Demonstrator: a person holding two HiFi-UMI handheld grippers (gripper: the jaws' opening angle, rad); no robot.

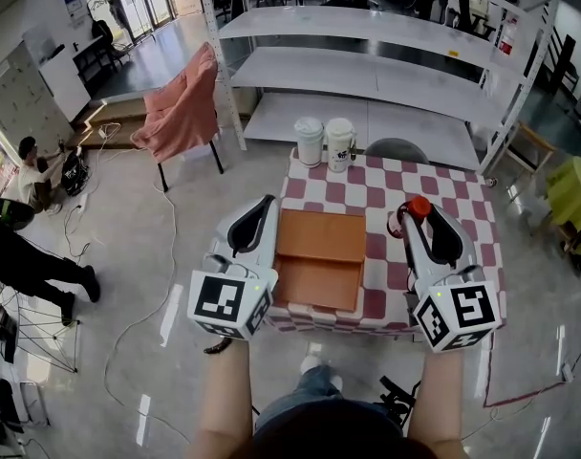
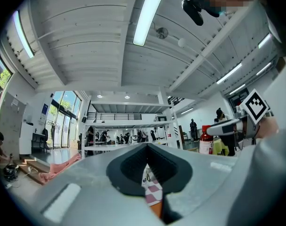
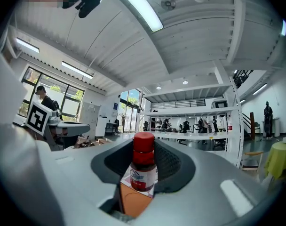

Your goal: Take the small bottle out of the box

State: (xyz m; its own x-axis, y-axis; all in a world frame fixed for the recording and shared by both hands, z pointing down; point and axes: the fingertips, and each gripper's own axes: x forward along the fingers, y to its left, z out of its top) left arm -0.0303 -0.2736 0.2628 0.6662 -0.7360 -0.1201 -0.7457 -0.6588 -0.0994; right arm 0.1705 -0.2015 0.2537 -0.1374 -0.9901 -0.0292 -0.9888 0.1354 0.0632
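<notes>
A small bottle point(image 1: 414, 208) with a red cap and red liquid stands upright between the jaws of my right gripper point(image 1: 417, 218), which is shut on it, above the right side of the checkered table point(image 1: 462, 208). In the right gripper view the bottle point(image 3: 144, 166) fills the gap between the dark pads point(image 3: 173, 161). The brown cardboard box point(image 1: 319, 256) lies open in the middle of the table; nothing shows inside it. My left gripper point(image 1: 262, 210) hovers at the box's left edge, its jaws together with nothing in them point(image 2: 146, 149).
Two white lidded cups point(image 1: 324, 142) stand at the table's far edge, with a grey round seat point(image 1: 398, 148) behind them. White metal shelving point(image 1: 367, 65) rises beyond. A chair draped in pink cloth point(image 1: 181, 108) stands at left, and people point(image 1: 28, 175) sit on the floor far left.
</notes>
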